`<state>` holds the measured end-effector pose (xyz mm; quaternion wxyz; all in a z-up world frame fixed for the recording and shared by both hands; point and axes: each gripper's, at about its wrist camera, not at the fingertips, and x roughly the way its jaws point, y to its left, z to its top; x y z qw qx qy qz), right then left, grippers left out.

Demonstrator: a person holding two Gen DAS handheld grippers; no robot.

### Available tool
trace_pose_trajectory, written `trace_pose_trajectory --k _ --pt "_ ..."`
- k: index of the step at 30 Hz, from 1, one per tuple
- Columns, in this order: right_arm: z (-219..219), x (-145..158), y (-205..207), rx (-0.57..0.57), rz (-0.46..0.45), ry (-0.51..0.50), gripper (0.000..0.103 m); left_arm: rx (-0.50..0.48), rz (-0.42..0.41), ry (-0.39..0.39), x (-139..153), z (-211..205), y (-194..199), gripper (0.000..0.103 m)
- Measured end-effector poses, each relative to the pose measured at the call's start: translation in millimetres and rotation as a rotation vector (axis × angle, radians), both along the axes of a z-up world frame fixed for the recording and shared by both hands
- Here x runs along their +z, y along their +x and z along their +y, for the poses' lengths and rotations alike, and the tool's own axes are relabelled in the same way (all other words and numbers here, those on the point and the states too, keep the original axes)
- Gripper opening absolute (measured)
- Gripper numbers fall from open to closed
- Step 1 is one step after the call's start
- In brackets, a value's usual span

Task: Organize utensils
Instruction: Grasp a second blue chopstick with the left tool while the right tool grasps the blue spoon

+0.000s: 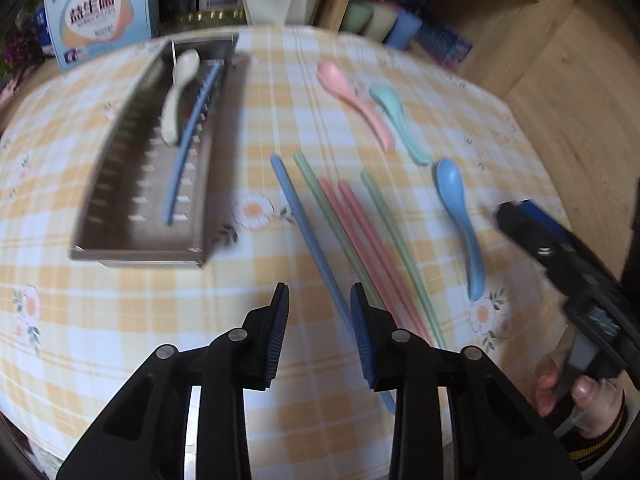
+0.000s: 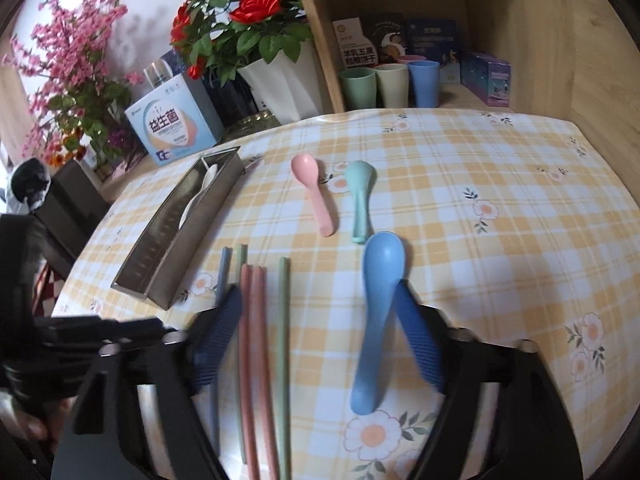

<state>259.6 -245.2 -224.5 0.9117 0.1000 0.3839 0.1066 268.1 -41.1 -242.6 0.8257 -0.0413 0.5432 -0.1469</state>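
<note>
Ahead of the left gripper (image 1: 319, 334), in the left wrist view, the perforated stainless-steel utensil tray (image 1: 100, 184) lies up and to the left of the claw with a cream plastic spoon (image 1: 176, 100) and one blue plastic chopstick (image 1: 192, 136) already in it. The second blue chopstick (image 1: 298, 216) runs down under the right-hand finger, with the green and pink chopsticks (image 1: 360, 232) just beyond. The jaws stand narrowed but apart, with only tablecloth between them; nothing is held. To do this step well, I judge the claw should shift right until the blue stick sits between the pads, then close near its middle so it lifts level

Below the right gripper (image 2: 316, 328), in the right wrist view, the long-handled blue plastic spoon (image 2: 374, 320) lies just inside the right finger, its bowl ahead of the claw; whether it touches that pad I cannot tell. The pink chopstick pair (image 2: 252, 340) and a green chopstick (image 2: 283, 340) also lie between the fingers. The jaws are spread wide and grip nothing. I would centre on the spoon handle alone before closing, keeping clear of the sticks. The pink spoon (image 2: 314, 192) and mint spoon (image 2: 360, 196) wait further ahead
</note>
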Motion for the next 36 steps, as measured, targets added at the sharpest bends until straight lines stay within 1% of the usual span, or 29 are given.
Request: trace_pose_trajectory --k 3,5,7,11,14,15,17,20,23,28,30,32,35,36 --pt "-5.2 -3.1 -2.7 -0.009 -0.001 0.011 0.077 0.017 0.033 0.016 -11.5 -5.7 9.8 0.030" --pt "-10.4 -6.9 -4.1 -0.017 0.004 0.020 0.077 0.020 0.056 0.007 -17.3 -8.2 15.1 0.021" --pt "-16.7 -10.2 -5.8 -0.029 0.006 0.028 0.077 0.027 0.071 0.008 -22.8 -10.7 20.5 0.017" --pt "-30.5 -18.3 -8.9 -0.066 0.015 0.041 0.077 0.012 0.049 0.041 -22.3 -19.2 24.4 0.016" --pt "-39.5 -24.4 -9.8 -0.093 0.028 0.044 0.077 -0.004 0.031 0.056 -22.1 -25.3 27.4 0.009" --pt "-41.8 -26.5 -9.7 -0.103 0.036 0.041 0.077 -0.017 0.027 0.037 -22.5 -27.3 29.0 0.009" --pt "-47.5 -32.1 -7.9 -0.123 0.059 0.042 0.077 -0.033 0.021 0.031 -22.3 -30.6 30.7 0.008" --pt "-52.8 -36.0 -8.3 -0.141 0.067 0.040 0.077 -0.056 0.003 0.071 -21.6 -36.9 30.9 0.009" --pt "-53.4 -38.0 -6.6 -0.128 0.072 0.045 0.077 -0.065 -0.009 0.100 -21.9 -42.3 29.7 0.010" --pt "-43.8 -40.0 -6.7 -0.101 0.069 0.000 0.076 -0.088 -0.044 0.149 -21.6 -49.0 26.4 0.011" --pt "-38.4 -40.7 -5.4 -0.069 0.071 -0.007 0.072 -0.074 -0.049 0.130 -21.8 -45.0 24.7 0.010" --pt "-34.8 -43.4 -2.1 -0.042 0.090 -0.008 0.056 -0.066 -0.050 0.125 -22.4 -44.8 22.9 0.008" --pt "-32.5 -48.1 3.1 -0.007 0.127 0.013 0.041 -0.066 -0.053 0.114 -22.6 -40.6 17.2 0.008" --pt "-32.9 -49.5 5.9 0.004 0.140 0.030 0.039 -0.062 -0.050 0.105 -22.6 -38.5 16.8 0.008"
